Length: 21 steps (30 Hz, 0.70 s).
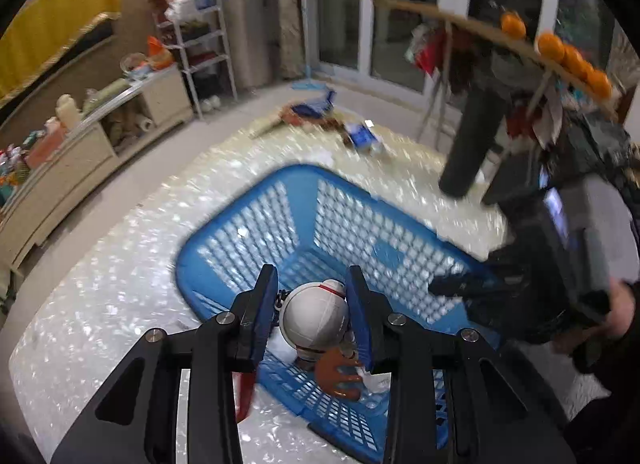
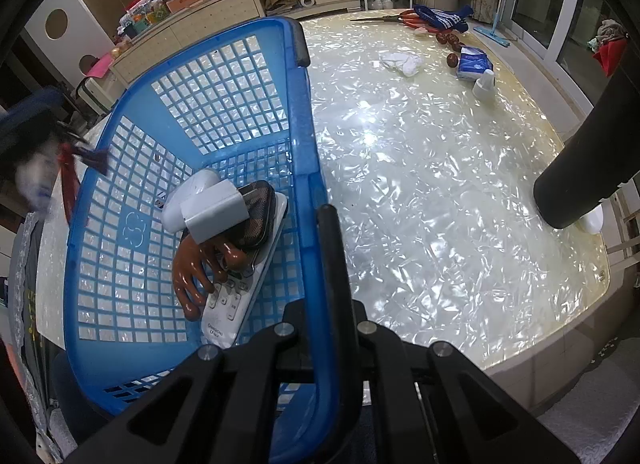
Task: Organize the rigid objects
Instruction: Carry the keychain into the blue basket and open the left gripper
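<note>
My left gripper (image 1: 311, 276) is shut on a white, round astronaut-like figure (image 1: 316, 316) and holds it over the blue lattice basket (image 1: 256, 232). A red tassel (image 1: 245, 392) hangs below one finger. In the basket (image 2: 120, 264) lie a white remote (image 2: 236, 296), a brown hand-shaped tool (image 2: 196, 268), a brown checked case (image 2: 256, 220) and a white box (image 2: 214, 212). My right gripper (image 2: 326, 224) is shut on the basket's near rim, with one black finger (image 2: 336, 256) outside the wall. In the left wrist view, a hand holds the right gripper (image 1: 460, 288) at that rim.
The basket stands on a pearly table (image 2: 440, 184). At its far end lie a tissue pack (image 2: 472, 62), a white cloth (image 2: 402, 62), a blue cloth (image 2: 440, 18) and red-handled scissors (image 2: 408, 18). A black cylinder (image 2: 580, 176) juts in at the right. A low cabinet (image 2: 224, 4) lines the wall.
</note>
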Motion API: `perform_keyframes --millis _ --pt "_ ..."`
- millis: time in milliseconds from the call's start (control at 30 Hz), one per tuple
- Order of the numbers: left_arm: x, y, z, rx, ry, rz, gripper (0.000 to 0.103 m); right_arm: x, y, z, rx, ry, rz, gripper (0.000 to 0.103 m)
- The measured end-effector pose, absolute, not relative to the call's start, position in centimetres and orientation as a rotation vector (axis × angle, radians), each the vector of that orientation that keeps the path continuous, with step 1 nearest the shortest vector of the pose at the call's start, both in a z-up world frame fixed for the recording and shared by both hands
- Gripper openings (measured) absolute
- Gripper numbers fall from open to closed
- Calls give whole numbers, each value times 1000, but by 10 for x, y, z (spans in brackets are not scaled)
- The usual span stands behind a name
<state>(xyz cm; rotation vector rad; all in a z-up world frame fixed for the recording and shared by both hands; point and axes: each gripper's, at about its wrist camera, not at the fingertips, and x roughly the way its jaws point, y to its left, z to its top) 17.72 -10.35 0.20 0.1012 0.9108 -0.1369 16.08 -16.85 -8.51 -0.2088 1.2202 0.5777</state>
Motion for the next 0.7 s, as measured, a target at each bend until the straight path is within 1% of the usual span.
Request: perform_keyframes --millis 300,500,700 --pt "197 -117 -57 192 1026 -164 39 161 -166 -85 -211 1216 573 3" --pt "206 -134 -80 315 1061 -275 39 161 -169 -86 -193 1215 579 3" --pt "220 -142 -83 364 1088 -295 39 161 -169 -87 -193 1212 576 3"
